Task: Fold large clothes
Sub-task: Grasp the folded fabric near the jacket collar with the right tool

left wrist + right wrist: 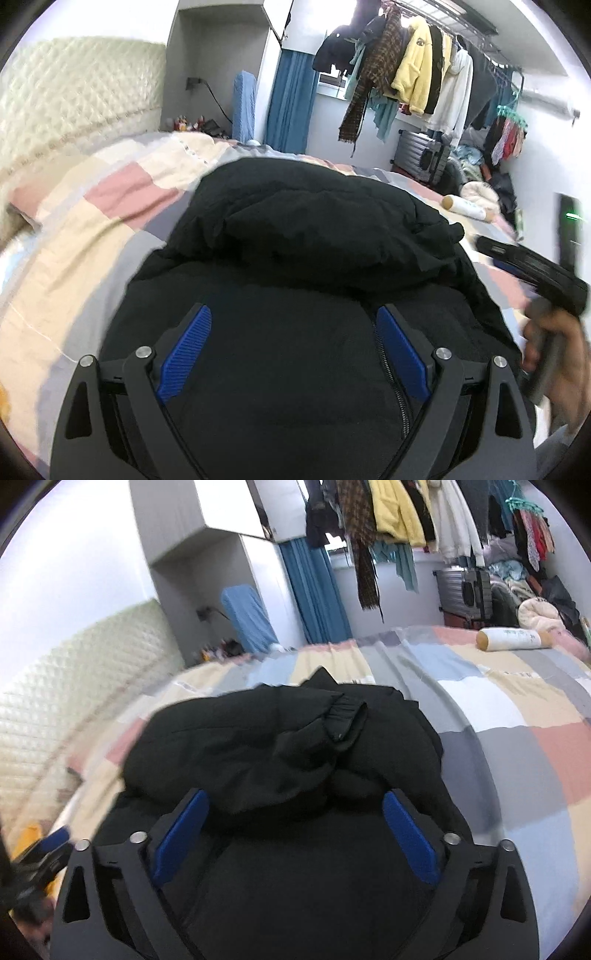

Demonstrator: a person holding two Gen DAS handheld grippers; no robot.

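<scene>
the left gripper (293,349) hangs spread over a black jacket (310,229), gripping nothing. the right gripper (295,832) too stands spread above it, empty. the jacket lies bunched on a checked quilt (517,709).

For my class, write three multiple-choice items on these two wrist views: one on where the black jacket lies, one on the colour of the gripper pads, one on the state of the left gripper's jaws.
1. Where does the black jacket lie?
A. on the checked bedspread
B. on the clothes rail
C. on the floor

2. What colour are the pads of the left gripper?
A. red
B. blue
C. yellow

3. How do the left gripper's jaws stand?
A. shut on a sleeve
B. shut on nothing
C. open above the jacket

Key: 1 A, the jacket rests in a heap on the patchwork cover in both views. 2 B, both ribbed pads are blue. 3 C, the pads stand wide apart with jacket fabric visible between them and neither pressing on it.
</scene>
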